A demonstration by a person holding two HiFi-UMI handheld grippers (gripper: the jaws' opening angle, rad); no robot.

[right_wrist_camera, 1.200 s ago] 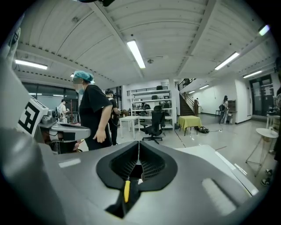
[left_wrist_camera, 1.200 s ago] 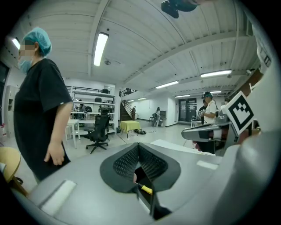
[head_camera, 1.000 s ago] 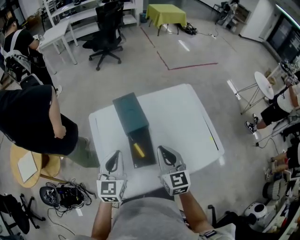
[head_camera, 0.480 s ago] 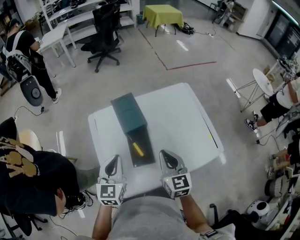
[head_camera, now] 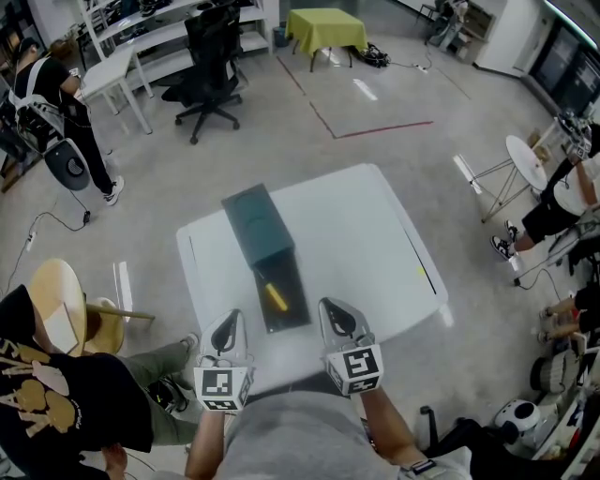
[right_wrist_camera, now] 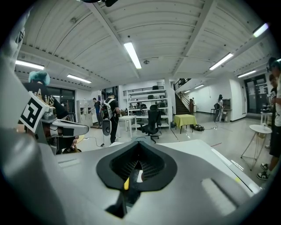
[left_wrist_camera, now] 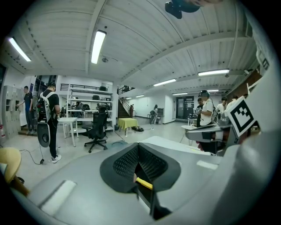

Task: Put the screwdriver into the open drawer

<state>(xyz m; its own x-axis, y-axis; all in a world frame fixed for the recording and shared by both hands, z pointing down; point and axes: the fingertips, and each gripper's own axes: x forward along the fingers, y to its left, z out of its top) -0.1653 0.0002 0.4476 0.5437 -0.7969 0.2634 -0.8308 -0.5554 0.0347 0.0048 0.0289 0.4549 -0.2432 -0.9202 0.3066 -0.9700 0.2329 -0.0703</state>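
Observation:
A dark green cabinet stands on the white table, and its drawer is pulled out toward me. The yellow screwdriver lies inside the drawer. My left gripper hovers over the table's near edge just left of the drawer, jaws together, empty. My right gripper hangs just right of the drawer, also shut and empty. In the left gripper view the screwdriver shows as a yellow sliver below the shut gripper. The right gripper view shows the screwdriver past its shut gripper.
A person in a black shirt bends at the lower left beside a wooden stool. Another person stands far left. An office chair and a yellow-covered table stand beyond. A seated person and small round table are right.
The person in black has moved from beside the table's left edge down to the lower left. Both grippers and the screwdriver have stayed put.

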